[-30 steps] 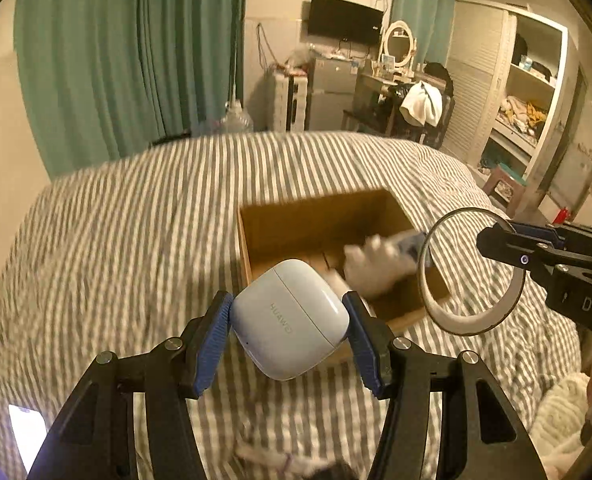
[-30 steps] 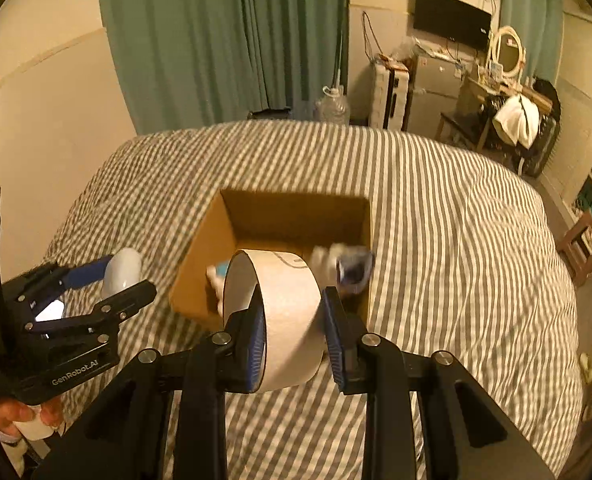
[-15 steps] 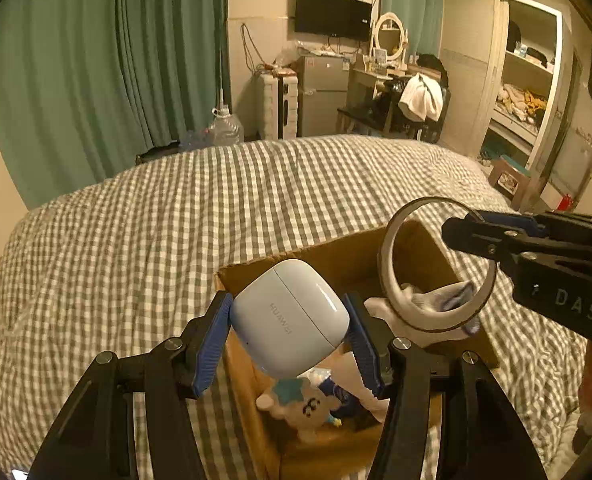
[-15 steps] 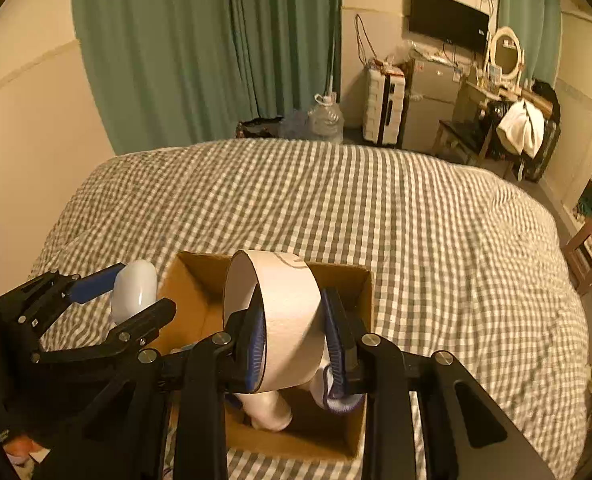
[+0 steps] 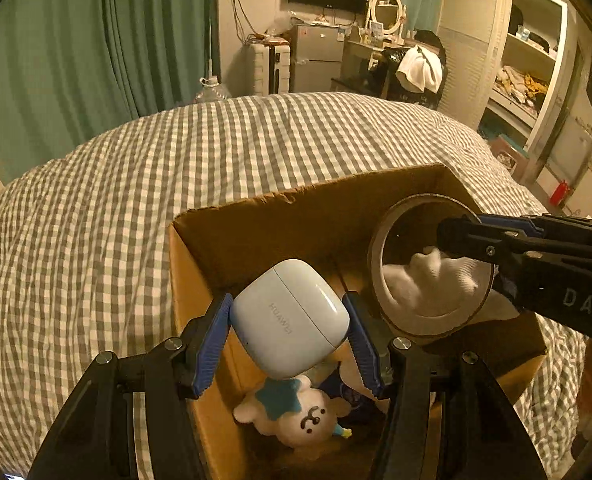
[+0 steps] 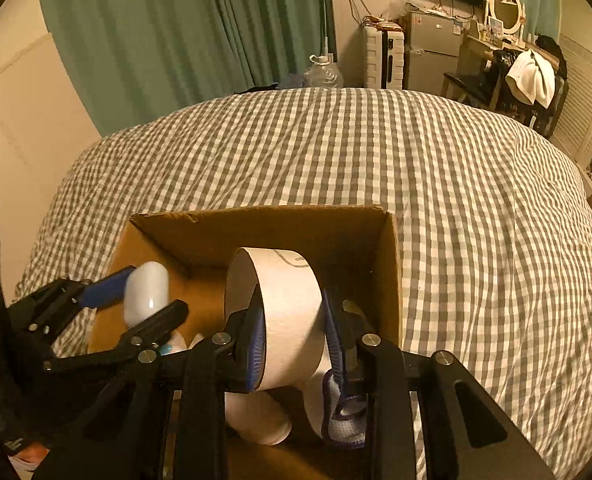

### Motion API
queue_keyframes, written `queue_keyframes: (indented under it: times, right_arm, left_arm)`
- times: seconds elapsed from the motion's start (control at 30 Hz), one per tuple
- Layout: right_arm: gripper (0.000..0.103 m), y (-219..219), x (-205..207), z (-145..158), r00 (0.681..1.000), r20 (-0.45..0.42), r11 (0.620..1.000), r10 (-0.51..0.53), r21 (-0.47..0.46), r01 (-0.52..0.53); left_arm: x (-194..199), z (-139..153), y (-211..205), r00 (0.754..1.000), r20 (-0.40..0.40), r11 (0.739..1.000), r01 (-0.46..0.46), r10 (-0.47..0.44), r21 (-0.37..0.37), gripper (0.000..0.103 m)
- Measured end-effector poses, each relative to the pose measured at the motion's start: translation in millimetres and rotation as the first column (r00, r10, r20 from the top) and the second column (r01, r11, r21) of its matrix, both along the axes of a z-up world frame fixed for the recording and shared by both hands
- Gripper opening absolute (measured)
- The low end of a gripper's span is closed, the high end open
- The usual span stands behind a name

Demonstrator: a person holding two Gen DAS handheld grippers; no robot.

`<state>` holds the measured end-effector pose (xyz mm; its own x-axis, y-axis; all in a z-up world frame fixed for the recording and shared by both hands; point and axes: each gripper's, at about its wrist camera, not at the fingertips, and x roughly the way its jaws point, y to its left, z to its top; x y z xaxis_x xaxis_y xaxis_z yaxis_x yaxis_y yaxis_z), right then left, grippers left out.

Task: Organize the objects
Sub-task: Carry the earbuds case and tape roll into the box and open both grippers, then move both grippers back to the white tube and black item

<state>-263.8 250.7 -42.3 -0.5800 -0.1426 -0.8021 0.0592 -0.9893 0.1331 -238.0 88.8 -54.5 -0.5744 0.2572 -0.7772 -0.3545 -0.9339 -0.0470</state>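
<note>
The left gripper (image 5: 290, 334) is clenched on a pale blue Huawei earbud case (image 5: 290, 318), its blue pads (image 5: 212, 340) pressed to the case's two sides. The case hangs over the near left part of an open cardboard box (image 5: 256, 220) that sits on a bed covered by a grey-and-white checked duvet (image 5: 136, 184).

In the left wrist view, a small white plush toy (image 5: 299, 416) with a blue star on its head lies in the box at 6 o'clock from the case. A white sock (image 5: 427, 280) lies in the box at 3 o'clock from the case, seen through the ring of the tape.

The right gripper (image 6: 294, 338) grips a roll of white tape (image 6: 284, 312) by its two flat faces, the roll standing on edge between the fingers. The roll is inside the box's opening, towards its right wall (image 6: 391, 272). In the right wrist view the earbud case sits at 9 o'clock from the roll, apart from it, and a sock with a blue-grey cuff (image 6: 343, 420) lies below the roll at 5 o'clock.

Beyond the bed, at 12 o'clock, hang green curtains (image 6: 184, 36); a small fridge (image 6: 435, 48) and a round mirror (image 6: 505, 2) stand at 1 o'clock.
</note>
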Motion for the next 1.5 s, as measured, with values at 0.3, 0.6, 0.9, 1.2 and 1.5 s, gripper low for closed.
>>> queue_keyframes:
  times: [0.3, 0.6, 0.9, 1.2, 1.5]
  right_arm:
    - [0.059, 11.0, 17.1, 35.0, 0.997, -0.064, 0.996, -0.053, -0.072, 0.048]
    - [0.060, 9.4, 51.6, 101.2, 0.987, -0.140, 0.995, -0.084, -0.071, 0.074]
    - [0.073, -18.3, 126.2, 178.9, 0.968, -0.240, 0.997, -0.072, 0.019, 0.079]
    - [0.089, -49.3, 192.1, 201.0, 0.959, -0.283, 0.996, -0.027, 0.080, 0.051]
    - [0.089, -56.8, 202.1, 111.6, 0.973, -0.232, 0.995, 0.006, 0.098, 0.017]
  left_arm:
    - [19.3, 35.0, -11.9, 0.999, -0.051, 1.000, -0.002, 0.002, -0.001, 0.077]
    - [50.7, 105.1, -33.1, 0.991, -0.129, 0.999, -0.040, 0.037, -0.015, 0.084]
    - [114.2, 179.9, -69.5, 0.972, -0.225, 0.997, -0.069, 0.071, 0.015, 0.099]
    - [158.0, 184.0, -108.5, 0.964, -0.243, 0.994, -0.106, 0.106, 0.010, 0.103]
    - [180.4, 111.8, -136.5, 0.954, -0.256, 0.984, -0.172, 0.153, -0.054, 0.103]
